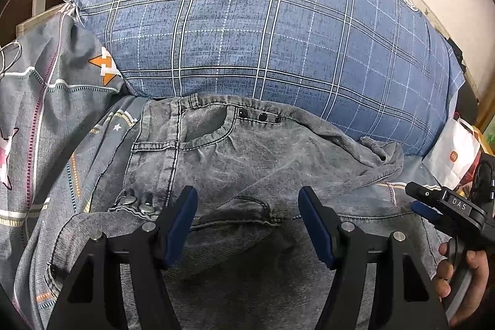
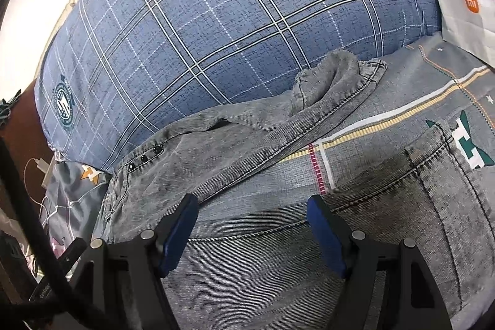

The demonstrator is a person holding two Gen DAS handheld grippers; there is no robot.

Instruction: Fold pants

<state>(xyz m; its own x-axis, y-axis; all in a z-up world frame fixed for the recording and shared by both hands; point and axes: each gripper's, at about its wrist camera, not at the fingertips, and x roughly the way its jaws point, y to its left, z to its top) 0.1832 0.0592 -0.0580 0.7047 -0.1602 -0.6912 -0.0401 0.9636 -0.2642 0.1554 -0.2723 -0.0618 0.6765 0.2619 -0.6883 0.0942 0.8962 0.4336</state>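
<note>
Patterned bedsheet (image 2: 386, 126), grey pants (image 1: 247, 163), both grippers angled down, fingers apart

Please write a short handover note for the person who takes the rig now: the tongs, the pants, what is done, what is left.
Left tongs: open, nothing held, over the pants near the waistband.
Right tongs: open, nothing held, over the leg part.
Pants: grey jeans spread on the bed cover, top edge against the blue checked pillow, one corner crumpled.
Done: no neat fold visible.
Left: flatten, grasp, fold.

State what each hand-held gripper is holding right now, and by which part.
Nothing is held. The left hand-held gripper and right hand-held gripper both stand open above the grey jeans, with no fabric pinched between their pads.
</note>
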